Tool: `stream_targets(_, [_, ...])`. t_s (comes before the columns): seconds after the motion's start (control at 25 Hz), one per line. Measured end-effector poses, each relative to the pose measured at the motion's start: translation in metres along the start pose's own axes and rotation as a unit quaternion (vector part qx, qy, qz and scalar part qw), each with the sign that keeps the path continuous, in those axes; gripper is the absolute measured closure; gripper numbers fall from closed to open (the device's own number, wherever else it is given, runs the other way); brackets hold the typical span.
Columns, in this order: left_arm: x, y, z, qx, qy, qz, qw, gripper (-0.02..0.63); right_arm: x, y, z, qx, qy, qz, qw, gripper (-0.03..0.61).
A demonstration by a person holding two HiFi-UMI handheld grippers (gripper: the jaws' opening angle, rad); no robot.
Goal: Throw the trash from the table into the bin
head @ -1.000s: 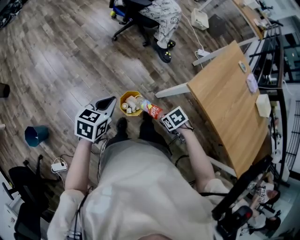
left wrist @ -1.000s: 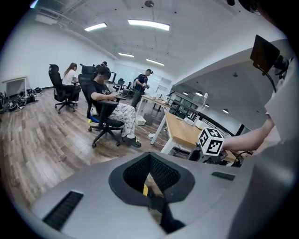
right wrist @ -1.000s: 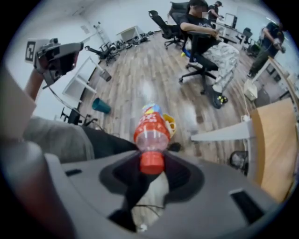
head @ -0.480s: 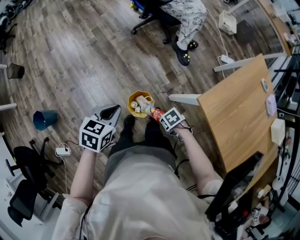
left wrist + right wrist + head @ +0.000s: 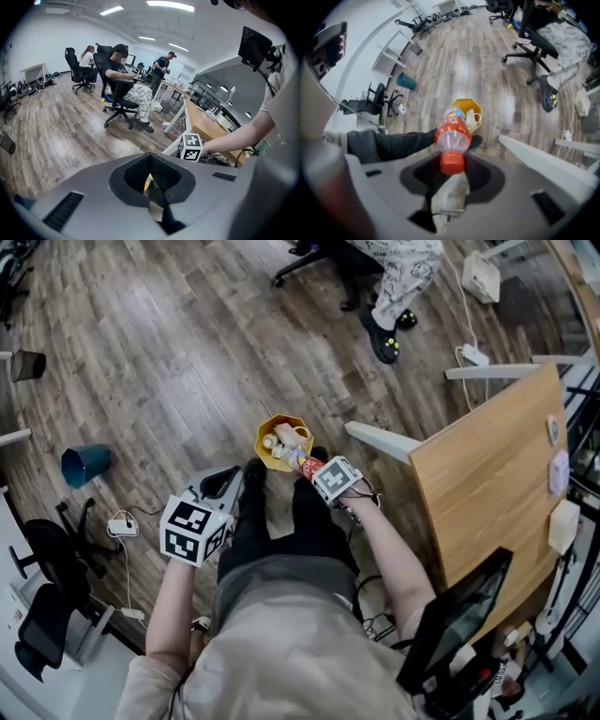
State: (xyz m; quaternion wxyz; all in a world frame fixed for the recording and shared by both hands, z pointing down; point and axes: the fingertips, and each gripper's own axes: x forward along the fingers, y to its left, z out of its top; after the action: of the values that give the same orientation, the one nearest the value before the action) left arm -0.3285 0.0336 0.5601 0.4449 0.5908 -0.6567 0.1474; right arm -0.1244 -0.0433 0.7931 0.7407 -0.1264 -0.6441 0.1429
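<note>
We lean over the yellow bin (image 5: 265,426) on the wood floor, just beside the corner of the table (image 5: 487,465). Our right gripper (image 5: 316,468) points steeply down at it, jaws part-way closed on the neck of a plastic bottle (image 5: 452,136) with a red cap and red label. The bottle's base hangs over the bin's near rim. A pale crumpled scrap (image 5: 449,199) sits behind the cap, deep between the same jaws. Our left gripper (image 5: 151,185) hovers near the bin with its jaws pressed together and nothing in them.

The bin already holds several pale pieces of rubbish, so we judge the clearing well under way. This bottle is over the bin but not yet dropped. A few small items lie along the table's far edge; whether they are trash we cannot tell.
</note>
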Motion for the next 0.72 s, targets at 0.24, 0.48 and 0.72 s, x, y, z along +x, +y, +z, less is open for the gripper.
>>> stream_targets(0.24, [0.026, 0.018, -0.035, -0.035, 0.005, -0.004, 0.9994, 0.594, 0.036, -0.012, 0.024, -0.016, 0.003, -0.025, 1.000, 0.420])
stream_targets(0.48, [0.052, 0.032, -0.081, -0.074, 0.014, -0.018, 0.9970, 0.594, 0.075, -0.018, 0.041, 0.001, 0.021, -0.038, 0.999, 0.420])
stream_targets(0.72, [0.075, 0.039, -0.129, -0.115, 0.024, -0.030, 0.9926, 0.594, 0.119, -0.033, 0.055, 0.019, 0.027, -0.047, 0.998, 0.420])
